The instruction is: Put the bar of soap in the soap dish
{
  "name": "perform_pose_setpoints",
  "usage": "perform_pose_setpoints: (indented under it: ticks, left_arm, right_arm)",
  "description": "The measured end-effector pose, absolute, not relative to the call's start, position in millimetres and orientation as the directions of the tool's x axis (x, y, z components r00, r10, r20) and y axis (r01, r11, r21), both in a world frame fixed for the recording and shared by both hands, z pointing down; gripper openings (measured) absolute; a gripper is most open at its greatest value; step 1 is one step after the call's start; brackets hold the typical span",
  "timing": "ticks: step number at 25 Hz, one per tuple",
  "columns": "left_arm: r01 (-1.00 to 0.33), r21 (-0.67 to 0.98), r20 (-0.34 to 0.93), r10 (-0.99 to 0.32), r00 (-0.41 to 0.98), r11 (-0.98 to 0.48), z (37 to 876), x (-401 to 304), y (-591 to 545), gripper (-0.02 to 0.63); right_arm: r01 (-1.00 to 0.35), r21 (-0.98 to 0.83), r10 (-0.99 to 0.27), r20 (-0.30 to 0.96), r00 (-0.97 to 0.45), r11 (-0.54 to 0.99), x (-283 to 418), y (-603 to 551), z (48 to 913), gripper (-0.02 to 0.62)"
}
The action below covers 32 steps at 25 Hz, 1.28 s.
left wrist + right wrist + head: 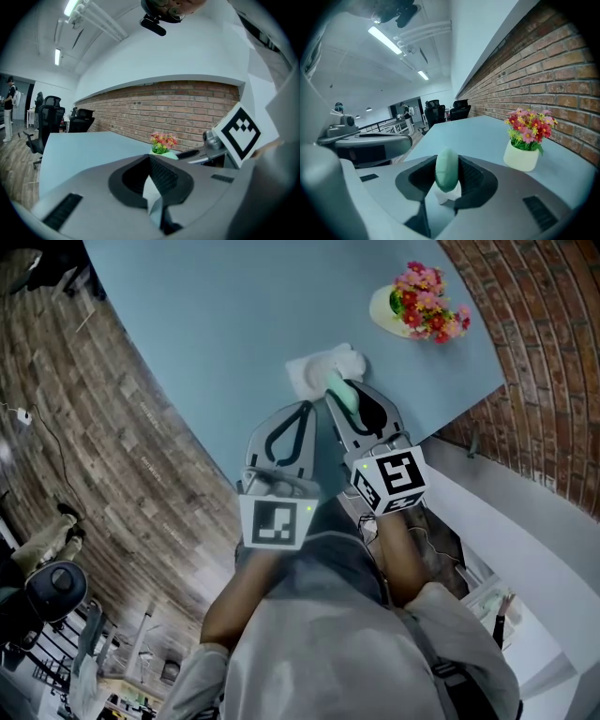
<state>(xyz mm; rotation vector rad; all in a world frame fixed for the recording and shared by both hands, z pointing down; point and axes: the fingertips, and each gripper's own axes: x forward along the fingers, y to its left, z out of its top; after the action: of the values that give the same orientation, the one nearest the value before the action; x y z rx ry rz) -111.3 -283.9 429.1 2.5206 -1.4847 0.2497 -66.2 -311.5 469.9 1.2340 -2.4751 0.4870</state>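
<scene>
A green oval bar of soap point(339, 390) stands on edge between the pads of my right gripper point(345, 396), which is shut on it. In the right gripper view the soap point(446, 169) fills the jaw gap, and a white soap dish point(449, 196) shows just beneath it. In the head view the dish point(314, 369) lies on the blue table point(225, 315), right at the soap's far end. My left gripper point(307, 410) hovers beside the right one, to its left, with its fingers together and nothing in them. Its own view shows only a pale sliver between the jaws.
A cream pot of pink and red flowers point(424, 304) stands at the table's far right, near the brick wall point(544, 352). The table's near edge runs just under both grippers. Office chairs point(49, 117) stand beyond the table's far end.
</scene>
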Motion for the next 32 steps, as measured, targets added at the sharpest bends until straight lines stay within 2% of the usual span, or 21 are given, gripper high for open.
perform_pose_setpoints:
  ticks: [11,32]
  left_arm:
    - [-0.873,0.095,0.245,-0.839,0.486,-0.478,432,-119,-284,0.003]
    - [-0.868,0.077,0.239,-0.836,0.493,-0.49,432,-119,-295,0.003]
  right_arm:
    - [-0.807,-0.108,-0.674,0.494,-0.55,0.58,-71,-325,494,0.13]
    - [-0.827,0.01,-0.631,0.652,-0.421,0.562,-67,-338,535,0.13]
